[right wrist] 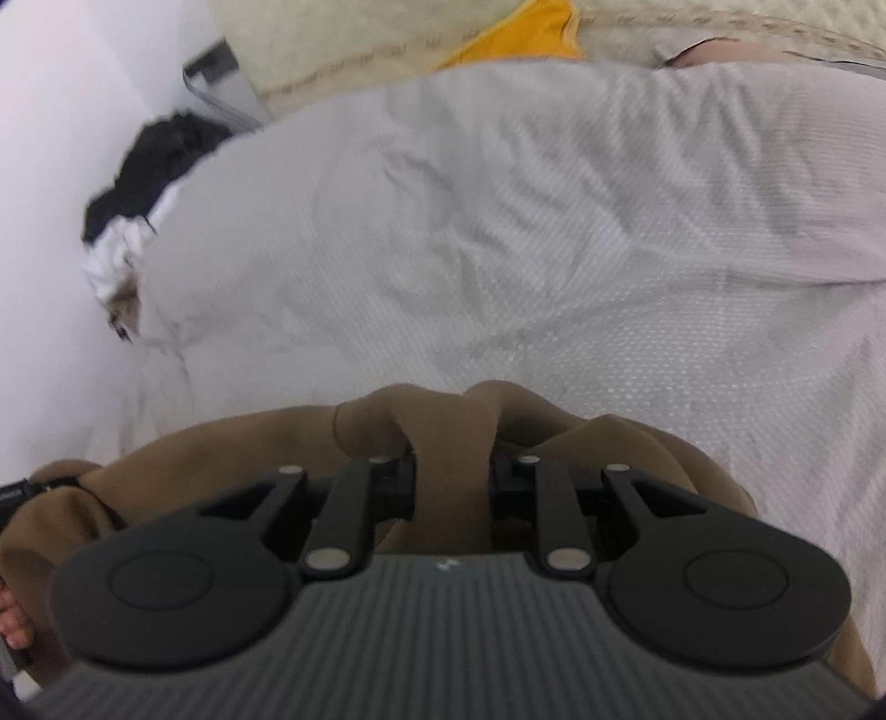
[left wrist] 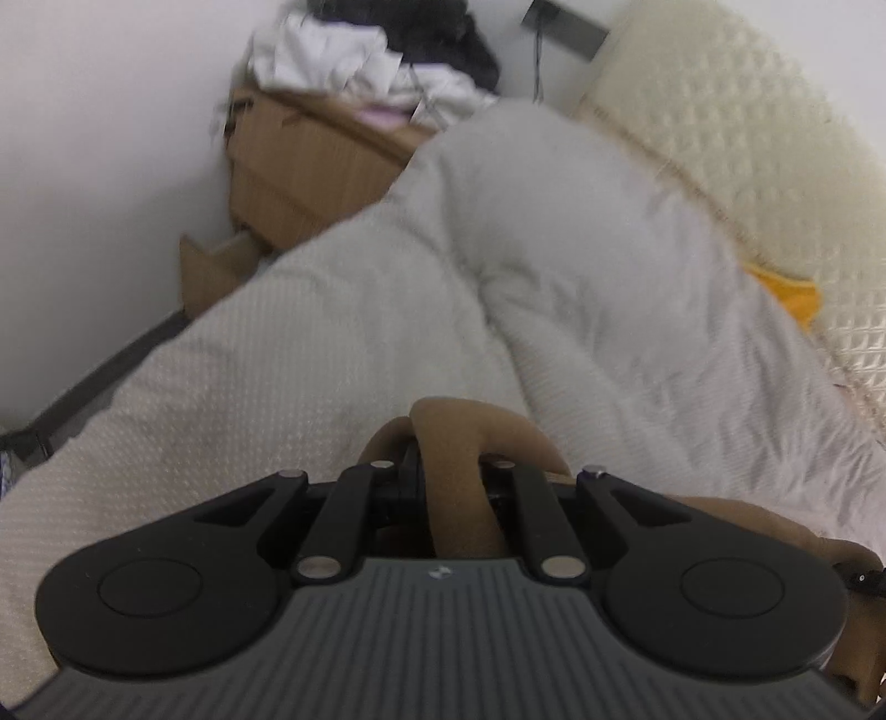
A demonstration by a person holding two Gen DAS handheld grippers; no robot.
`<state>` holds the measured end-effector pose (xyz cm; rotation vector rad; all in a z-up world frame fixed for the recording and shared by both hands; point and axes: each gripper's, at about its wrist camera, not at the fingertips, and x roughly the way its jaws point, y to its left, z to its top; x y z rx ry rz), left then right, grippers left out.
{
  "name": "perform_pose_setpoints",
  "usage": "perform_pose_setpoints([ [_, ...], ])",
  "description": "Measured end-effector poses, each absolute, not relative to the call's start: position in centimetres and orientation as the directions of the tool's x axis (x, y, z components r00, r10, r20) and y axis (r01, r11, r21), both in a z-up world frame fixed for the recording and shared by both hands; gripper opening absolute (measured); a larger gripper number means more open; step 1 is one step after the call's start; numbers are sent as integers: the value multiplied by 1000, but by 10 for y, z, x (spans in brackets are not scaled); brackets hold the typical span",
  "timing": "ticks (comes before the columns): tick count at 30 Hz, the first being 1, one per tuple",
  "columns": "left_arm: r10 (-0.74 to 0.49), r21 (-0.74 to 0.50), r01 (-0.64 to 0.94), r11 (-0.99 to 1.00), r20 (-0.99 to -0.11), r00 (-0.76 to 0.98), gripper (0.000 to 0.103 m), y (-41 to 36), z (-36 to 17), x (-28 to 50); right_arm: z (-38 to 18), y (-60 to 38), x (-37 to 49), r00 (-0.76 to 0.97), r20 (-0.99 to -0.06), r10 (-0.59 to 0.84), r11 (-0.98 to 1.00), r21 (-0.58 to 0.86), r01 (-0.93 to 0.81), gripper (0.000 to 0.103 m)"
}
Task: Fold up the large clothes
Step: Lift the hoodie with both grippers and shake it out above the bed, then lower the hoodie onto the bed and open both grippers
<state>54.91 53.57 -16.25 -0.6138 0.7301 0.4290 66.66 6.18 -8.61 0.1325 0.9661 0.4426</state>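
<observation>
At far left of the left wrist view, a brown corrugated cardboard box (left wrist: 310, 166) stands against the white wall (left wrist: 99, 138), heaped with crumpled white cloth (left wrist: 332, 55) and a black garment (left wrist: 443, 33) that rise above its rim. Beside it lies a bulky white quilt with a fine dotted weave (left wrist: 498, 249), bunched into rounded folds across the bed. To the right is a cream quilted mattress cover with a raised diamond pattern (left wrist: 747, 138), with a yellow cloth (left wrist: 792, 299) showing where quilt and cover meet.

The tan soft-knit garment (left wrist: 459, 471), smooth and pliant, rests on the near edge of the quilt. The left gripper (left wrist: 443, 476) is clamped tight on a fold of it, which bulges past the black fingers.

In the right wrist view, the right gripper (right wrist: 451, 476) pinches a thicker bunch of the same tan garment (right wrist: 221, 459), the jaws narrowly apart around it; the cloth spreads leftward and hides the quilt's edge beneath.
</observation>
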Motion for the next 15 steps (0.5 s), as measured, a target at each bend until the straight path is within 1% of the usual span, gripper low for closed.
perform_pose_setpoints([
  [2,140,-369,-567,737,-737,662,13,538,-168,554,-95,68,684,469,-783,408,908,293,-300,23],
  [5,127,-369,-560,742,-743,657,13,537,-163,552,-93,70,685,445,-803,396,912,288,-292,25],
  [7,115,-352,-543,762,-752,649,20,533,-153,548,-88,67,684,428,-810,401,910,301,-284,28],
  [8,102,-349,-530,773,-757,646,30,531,-147,545,-85,65,683,422,-810,408,908,312,-280,33],
  [9,80,-349,-511,786,-762,642,52,529,-140,543,-78,61,679,418,-802,426,901,332,-281,38],
  [10,56,-356,-488,797,-760,647,65,525,-131,536,-69,56,674,418,-789,449,890,353,-288,43],
  [11,41,-364,-463,808,-750,660,80,522,-122,530,-61,53,669,420,-777,469,880,371,-297,59],
  [12,31,-367,-430,825,-730,683,84,517,-111,521,-47,46,661,426,-757,496,866,394,-308,73],
  [13,27,-361,-402,841,-716,698,84,513,-102,516,-38,42,654,434,-740,514,856,409,-317,77],
  [15,23,-349,-369,862,-700,714,84,501,-82,498,-14,29,631,466,-693,550,835,433,-340,79],
])
